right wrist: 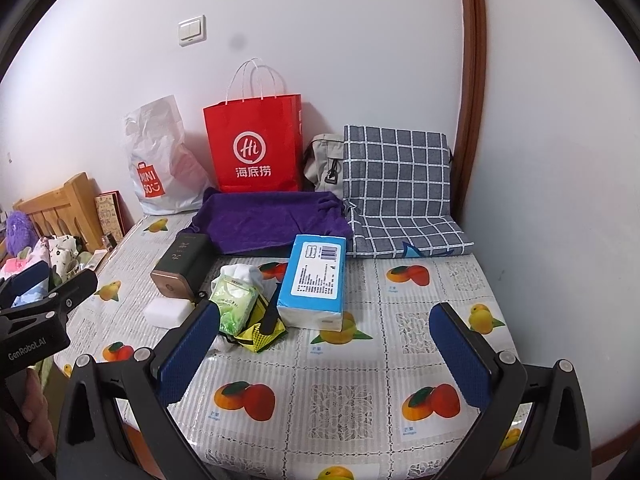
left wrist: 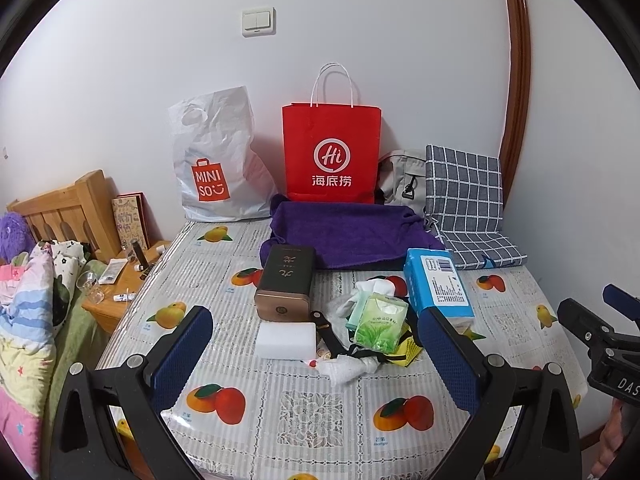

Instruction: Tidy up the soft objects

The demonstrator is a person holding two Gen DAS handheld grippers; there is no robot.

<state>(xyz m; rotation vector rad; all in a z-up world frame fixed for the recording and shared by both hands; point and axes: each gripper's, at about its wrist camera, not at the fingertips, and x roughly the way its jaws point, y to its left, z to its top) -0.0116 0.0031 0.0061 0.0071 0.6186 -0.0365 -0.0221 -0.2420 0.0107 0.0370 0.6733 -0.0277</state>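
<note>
A pile of small things lies mid-table: a green tissue pack [left wrist: 380, 322] [right wrist: 232, 300], a blue tissue pack [left wrist: 438, 284] [right wrist: 314, 280], white socks [left wrist: 348, 366], a white sponge block [left wrist: 286, 340] [right wrist: 166, 310], a yellow pouch [right wrist: 260, 334] and a dark box [left wrist: 285, 282] [right wrist: 182, 266]. A purple towel [left wrist: 344, 236] [right wrist: 268, 222] lies behind them. My left gripper [left wrist: 316, 340] is open and empty, just short of the pile. My right gripper [right wrist: 326, 340] is open and empty, near the blue pack.
A red paper bag [left wrist: 332, 152] [right wrist: 256, 148], a white Miniso bag [left wrist: 216, 160] [right wrist: 160, 168], a grey backpack [left wrist: 402, 178] and a checked cushion [left wrist: 466, 200] [right wrist: 396, 184] stand along the wall. A bed and wooden nightstand [left wrist: 120, 284] are left of the fruit-print table [left wrist: 312, 420].
</note>
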